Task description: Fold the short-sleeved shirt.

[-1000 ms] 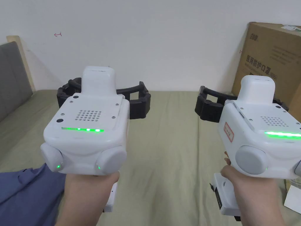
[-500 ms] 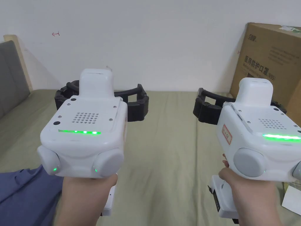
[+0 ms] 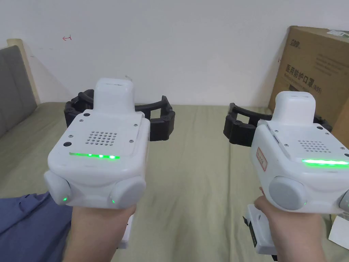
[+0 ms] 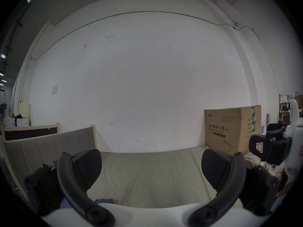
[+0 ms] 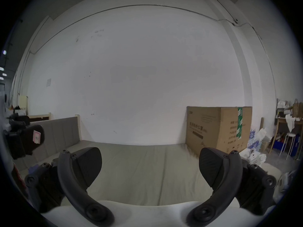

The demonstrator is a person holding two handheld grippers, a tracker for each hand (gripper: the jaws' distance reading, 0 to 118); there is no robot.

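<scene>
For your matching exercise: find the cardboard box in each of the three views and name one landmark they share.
Head view: cardboard box at the right edge, against the wall.
Left gripper view: right of centre, at the bed's far corner.
Right gripper view: right of centre.
Shared landmark: the grey headboard on the left.

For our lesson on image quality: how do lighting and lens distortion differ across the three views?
Head view: bright, even, straight lines, green lamps glowing on the left gripper. Both gripper views: dimmer, fisheye with a dark round border; the wall bulges and the cardboard box leans.
</scene>
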